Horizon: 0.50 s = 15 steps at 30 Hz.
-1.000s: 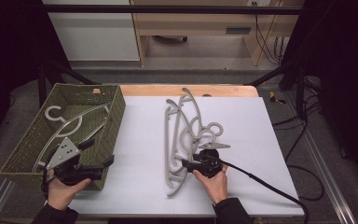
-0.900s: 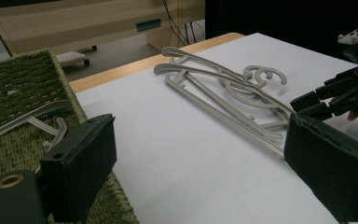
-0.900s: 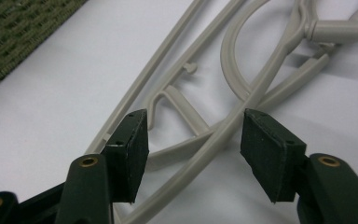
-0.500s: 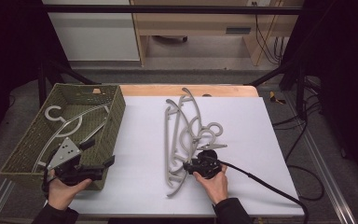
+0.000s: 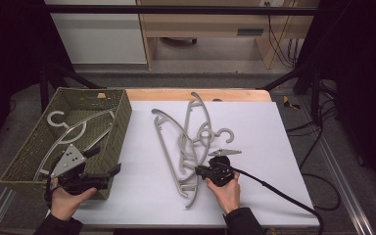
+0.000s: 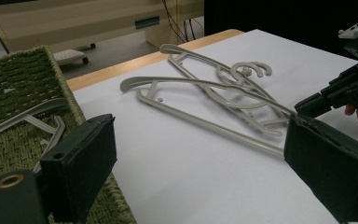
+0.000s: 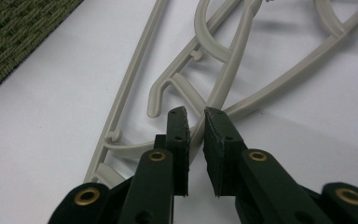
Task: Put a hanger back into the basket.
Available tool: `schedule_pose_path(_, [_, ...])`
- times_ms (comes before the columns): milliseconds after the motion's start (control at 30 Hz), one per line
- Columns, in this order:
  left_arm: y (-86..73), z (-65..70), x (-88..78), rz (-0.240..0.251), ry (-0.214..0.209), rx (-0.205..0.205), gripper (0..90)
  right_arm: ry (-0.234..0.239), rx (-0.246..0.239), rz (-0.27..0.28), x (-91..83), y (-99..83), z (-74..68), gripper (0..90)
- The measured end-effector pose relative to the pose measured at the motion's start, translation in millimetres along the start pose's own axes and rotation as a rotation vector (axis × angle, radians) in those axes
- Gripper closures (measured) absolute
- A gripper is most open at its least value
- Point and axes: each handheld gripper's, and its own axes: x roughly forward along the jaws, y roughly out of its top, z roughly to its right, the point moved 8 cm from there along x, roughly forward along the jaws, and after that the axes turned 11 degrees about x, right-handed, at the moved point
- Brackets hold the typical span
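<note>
1. In the high view, the right gripper (image 5: 199,171) rests low on the white tabletop (image 5: 142,161), held by the person's right hand (image 5: 226,191); its jaws point to the left, at the lower end of the grey hangers (image 5: 183,147), which lie crossed over each other in the middle of the tabletop; the jaws have just been closing. The left gripper (image 5: 105,164) is held by the left hand (image 5: 68,200) at the near corner of the green woven basket (image 5: 120,110); its jaws stand wide apart and hold nothing. One more hanger in the basket (image 5: 71,129) lies on the basket's floor.

2. In the left gripper view, the two black jaws of the left gripper (image 6: 200,168) are open widely, with bare tabletop between them; the hangers (image 6: 214,93) lie further away on the white surface; the right gripper (image 6: 307,106) comes in from the right edge and reaches the end of one hanger.

3. In the right gripper view, the jaws of the right gripper (image 7: 195,112) are nearly together, and a thin grey bar of a hanger (image 7: 242,56) passes between them; the pads seem to press on it, with a narrow gap remaining; the basket (image 7: 18,37) is in the upper left corner.
</note>
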Motion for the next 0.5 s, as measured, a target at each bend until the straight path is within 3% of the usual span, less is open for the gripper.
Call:
schedule_pose_path(33, [0.1, 0.0, 0.0, 0.001, 0.000, 0.000, 8.8, 0.000, 0.000, 0.000, 0.0, 0.0, 0.0, 76.0])
schedule_pose_path(133, [0.2, 0.0, -0.1, 0.001, 0.000, 0.000, 8.8, -0.032, -0.019, 0.012, 2.2, -0.6, 3.5, 63.1])
schedule_pose_path(233, [0.4, 0.4, -0.2, 0.002, -0.001, 0.001, 8.8, -0.029, -0.024, -0.022, 8.0, -6.9, 4.1, 54.0])
schedule_pose_path(367, [1.0, 0.3, -0.9, 0.004, -0.001, 0.001, 8.8, -0.012, -0.009, -0.068, 8.2, -12.1, 1.5, 54.3])
schedule_pose_path(500, [1.1, 0.3, -0.9, 0.005, -0.001, 0.000, 8.8, 0.032, 0.006, -0.109, 7.4, -16.7, -3.6, 62.3])
